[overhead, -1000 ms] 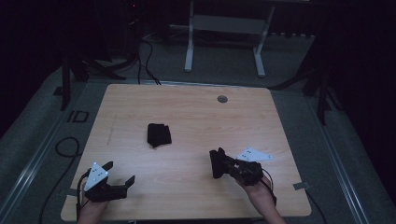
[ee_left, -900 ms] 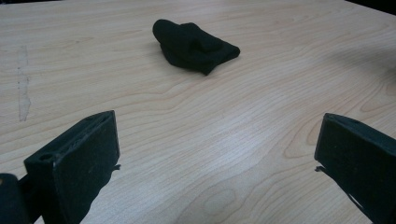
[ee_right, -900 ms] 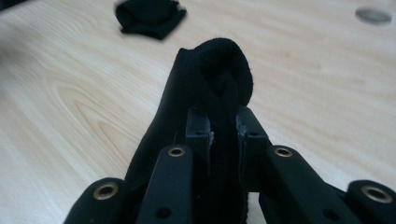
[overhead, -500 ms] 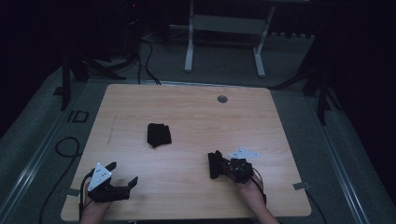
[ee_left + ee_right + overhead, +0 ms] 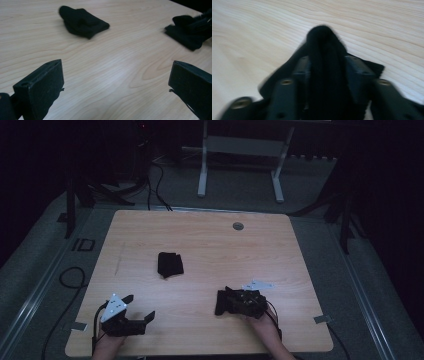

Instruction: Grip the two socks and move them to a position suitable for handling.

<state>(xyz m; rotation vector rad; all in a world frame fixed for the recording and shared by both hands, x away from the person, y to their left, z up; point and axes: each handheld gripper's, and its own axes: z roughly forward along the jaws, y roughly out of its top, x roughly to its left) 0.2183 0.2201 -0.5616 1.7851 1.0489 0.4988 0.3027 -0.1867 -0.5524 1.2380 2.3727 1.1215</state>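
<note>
Right gripper (image 5: 220, 302) has dropped to the table near right, jaws just been opening, black cloth (image 5: 324, 75) between them, grip unclear. Left gripper (image 5: 141, 309) near left, spread, holding nothing. Second cloth (image 5: 170, 264) mid-table, well apart

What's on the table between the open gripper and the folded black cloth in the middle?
Nothing. In the left gripper view, bare wooden table runs from the left gripper, jaws wide apart, up to the folded black cloth. The high view shows the same bare stretch.
</note>
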